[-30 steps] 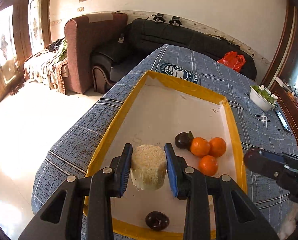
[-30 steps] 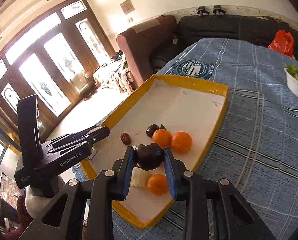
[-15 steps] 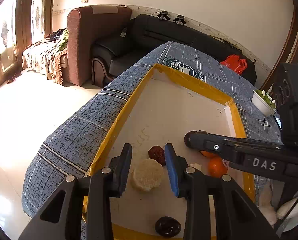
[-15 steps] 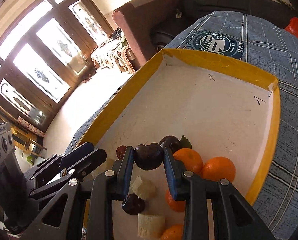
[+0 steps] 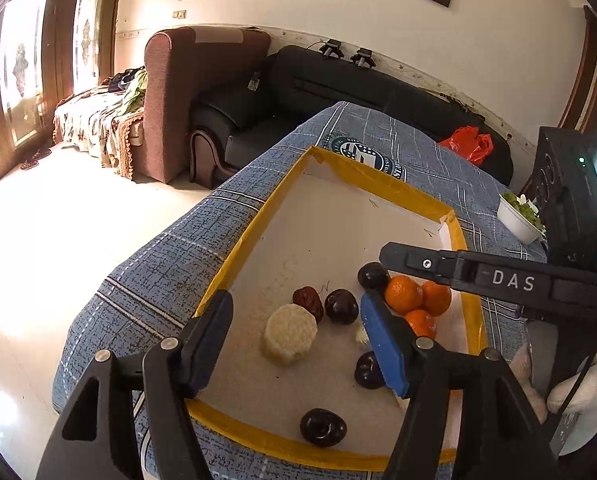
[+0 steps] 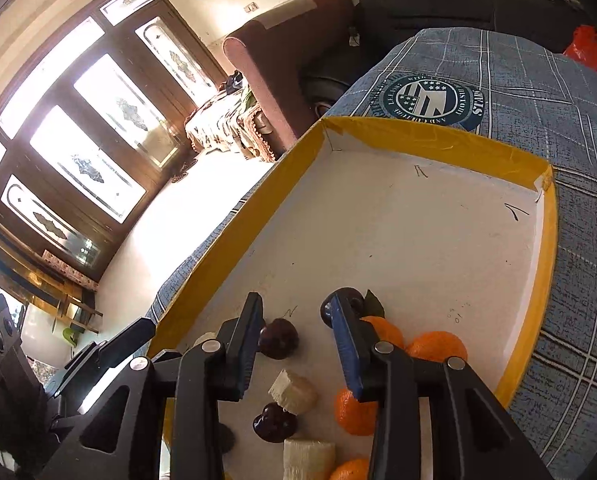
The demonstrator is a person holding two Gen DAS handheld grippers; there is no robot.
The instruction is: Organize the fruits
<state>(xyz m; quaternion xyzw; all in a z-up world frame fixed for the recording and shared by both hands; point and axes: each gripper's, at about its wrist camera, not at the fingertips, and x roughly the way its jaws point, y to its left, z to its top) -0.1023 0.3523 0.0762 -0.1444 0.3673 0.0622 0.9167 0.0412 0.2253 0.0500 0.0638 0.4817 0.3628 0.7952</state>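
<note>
A yellow-rimmed white tray (image 5: 258,224) holds the fruit. My left gripper (image 5: 298,336) hangs low over its near end with its jaws opening. A pale cut cylinder (image 5: 289,334) lies on the tray floor between them, free of both pads. A red date (image 5: 308,298) and a dark plum (image 5: 340,306) lie just beyond it. My right gripper (image 6: 296,332) is also opening, and that plum (image 6: 278,338) rests on the tray between its fingers, close to the left one. Three oranges (image 5: 414,304) cluster to the right, with another dark plum (image 5: 372,276) behind them.
Two more dark plums (image 5: 368,370) (image 5: 323,427) and pale pieces (image 6: 294,394) lie near the tray's front. A white bowl of greens (image 5: 518,216) and a red bag (image 5: 466,144) are at the far right. The blue-clothed table (image 5: 146,276) drops to the floor on the left.
The left gripper has let go of the pale cylinder, which now lies on the tray, and its jaws have spread. The right gripper came down with the plum, then parted its jaws.
</note>
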